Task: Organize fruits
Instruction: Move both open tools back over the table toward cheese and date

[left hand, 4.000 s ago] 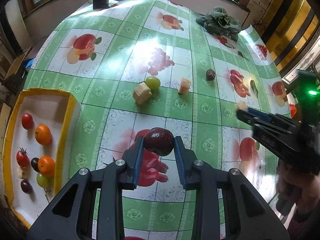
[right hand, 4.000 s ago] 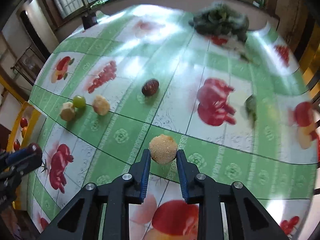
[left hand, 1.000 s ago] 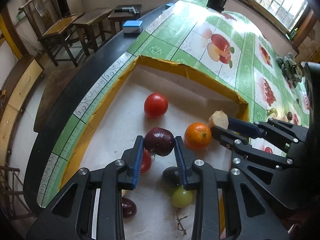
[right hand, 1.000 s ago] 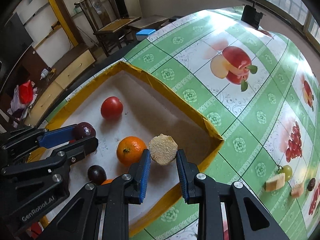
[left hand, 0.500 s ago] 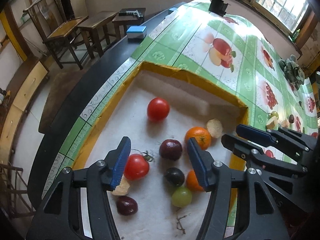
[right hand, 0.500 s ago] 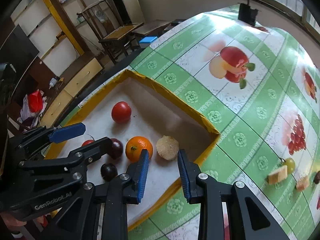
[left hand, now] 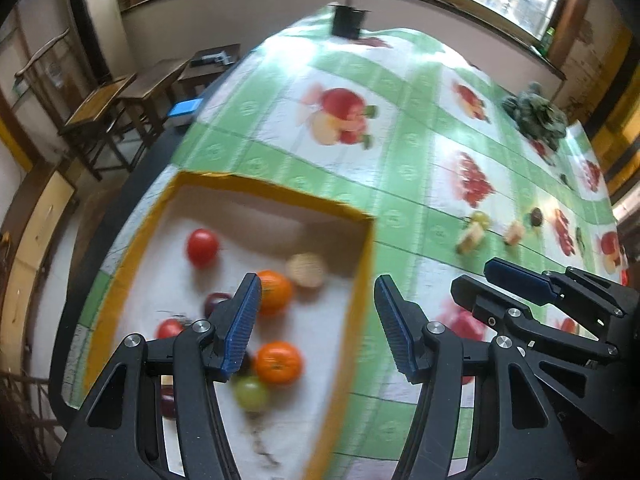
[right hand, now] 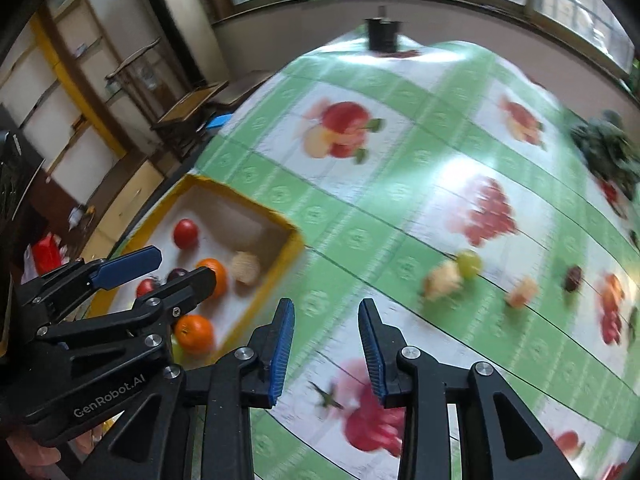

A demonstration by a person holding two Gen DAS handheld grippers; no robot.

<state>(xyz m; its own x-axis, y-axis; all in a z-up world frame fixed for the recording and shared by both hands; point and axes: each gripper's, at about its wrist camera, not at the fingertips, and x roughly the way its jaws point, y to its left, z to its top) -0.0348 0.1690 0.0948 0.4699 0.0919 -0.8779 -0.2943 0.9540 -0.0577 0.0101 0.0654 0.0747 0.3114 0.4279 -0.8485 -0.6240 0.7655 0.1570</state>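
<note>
Both fruits that were pinched a moment ago now lie in the yellow-edged tray (left hand: 362, 276), and both tools have lifted up and turned back toward the open desk (right hand: 400, 208). The left hand-held gripper (left hand: 316, 320) has its jaws spread wide with nothing between them, and it hangs over the right edge of the tray. The right hand-held gripper (right hand: 326, 344) is spread and holds nothing too, and it hangs over the green checked cloth just right of the tray. In the tray sit a red tomato (left hand: 203, 247), two oranges (left hand: 274, 292), a dark plum (left hand: 214, 303), a green grape (left hand: 251, 393) and a pale rough piece (left hand: 307, 270), all close together. More fruit waits well apart on the desk, ahead and to the right of the right tool: a green grape (right hand: 469, 263) touching a pale chunk (right hand: 442, 280), another pale chunk (right hand: 522, 292) near it, and a small dark fruit (right hand: 573, 278) past that. I think the grape is light, smooth and slippery, so it could roll or pop out; a soft pinch across its round middle seems best. The pale chunks look light and soft, and may crumble, so hold them gently by their flat sides. The views are blurry, so small things are hard to tell.
</note>
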